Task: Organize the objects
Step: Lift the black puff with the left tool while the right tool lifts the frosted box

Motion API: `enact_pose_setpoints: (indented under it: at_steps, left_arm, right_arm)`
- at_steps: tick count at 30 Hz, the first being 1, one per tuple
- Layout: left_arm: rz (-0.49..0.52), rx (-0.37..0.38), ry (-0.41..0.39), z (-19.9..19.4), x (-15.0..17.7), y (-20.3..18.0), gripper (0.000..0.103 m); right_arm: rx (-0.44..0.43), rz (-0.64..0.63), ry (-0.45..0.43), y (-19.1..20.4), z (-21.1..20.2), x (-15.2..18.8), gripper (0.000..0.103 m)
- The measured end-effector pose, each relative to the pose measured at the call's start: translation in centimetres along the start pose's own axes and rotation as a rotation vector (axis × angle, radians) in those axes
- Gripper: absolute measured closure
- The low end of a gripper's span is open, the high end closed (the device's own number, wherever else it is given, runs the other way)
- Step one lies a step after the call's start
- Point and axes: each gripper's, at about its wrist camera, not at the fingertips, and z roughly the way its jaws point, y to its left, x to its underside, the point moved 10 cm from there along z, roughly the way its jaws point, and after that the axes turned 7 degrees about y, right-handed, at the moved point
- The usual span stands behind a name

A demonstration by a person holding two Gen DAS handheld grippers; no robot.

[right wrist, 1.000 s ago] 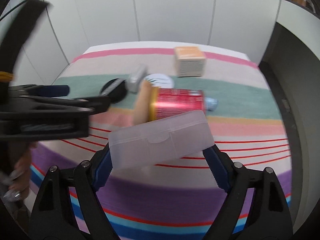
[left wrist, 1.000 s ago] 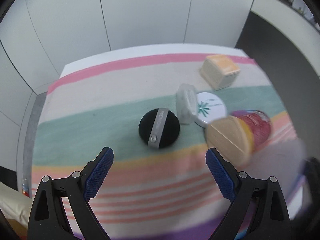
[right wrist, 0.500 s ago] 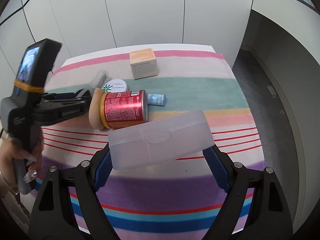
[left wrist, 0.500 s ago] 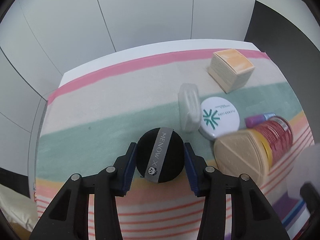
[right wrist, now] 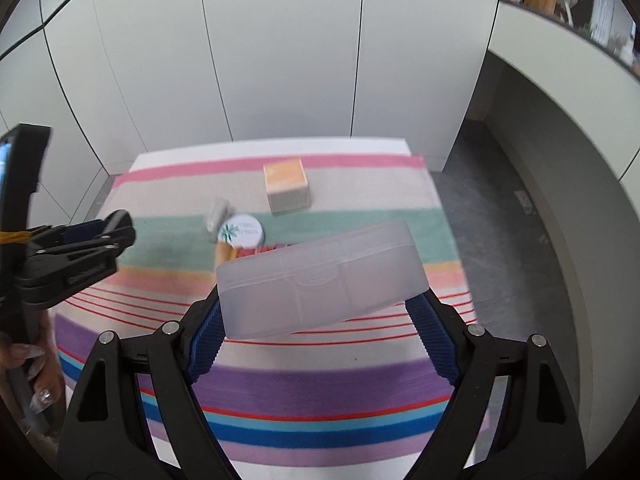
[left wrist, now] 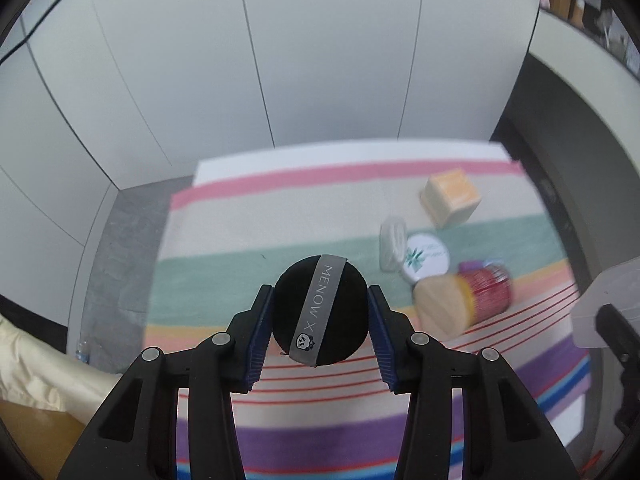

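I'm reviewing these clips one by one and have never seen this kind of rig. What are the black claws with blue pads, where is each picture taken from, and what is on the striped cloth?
No robot here: a person carries a handheld two-finger clamp in each hand, with a wide-angle camera on each looking along its fingers.

In the left clamp's view, the left gripper is closed on a round black powder puff with a grey ribbon, lifted off the striped tablecloth.

In the right clamp's view, the right gripper grips a frosted clear plastic compartment box by its ends, also in the air. The other clamp shows at the left edge there.

On the cloth lie a beige cube box with an orange top, a round white compact with a green logo, a small clear case and a red can on its side.
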Motion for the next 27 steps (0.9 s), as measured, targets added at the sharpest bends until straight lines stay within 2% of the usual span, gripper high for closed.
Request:
enact_pose_setpoints:
  at_steps: [7,11,13,16,18,21,25,27]
  left_arm:
    - [-0.013,0.0,-0.097,-10.4,-2.3,0.7,0.057]
    - [-0.021,-0.038,-0.143,-15.6,-3.0,1.2,0.057]
    - [-0.038,-0.032,-0.154,-17.9,-3.2,1.7,0.057]
    - [-0.041,-0.073,-0.217,-22.3,-3.3,2.6,0.057]
    - [-0.043,-0.074,-0.245,-24.3,-3.3,2.9,0.056]
    - [-0.081,-0.038,-0.251,-26.8,-3.1,3.7,0.056]
    - [-0.119,-0.02,-0.244,-29.0,-2.7,4.5,0.056]
    - [-0.134,0.014,-0.212,-29.5,-2.2,4.5,0.056]
  right_arm:
    - [0.056,-0.04,-0.066,0.7,-7.8,-4.3,0.017]
    - [0.078,-0.058,-0.107,1.0,-13.0,-6.8,0.017]
    - [0.076,-0.053,-0.12,1.2,-15.4,-7.6,0.017]
    - [0.123,-0.065,-0.158,1.6,-19.0,-8.7,0.017]
    - [0.123,-0.078,-0.172,2.3,-21.1,-9.1,0.017]
    - [0.091,-0.08,-0.173,3.1,-23.2,-9.3,0.017]
    - [0.108,-0.088,-0.203,3.6,-26.8,-9.6,0.017]
    - [0.115,-0.091,-0.209,3.7,-27.8,-9.4,0.017]
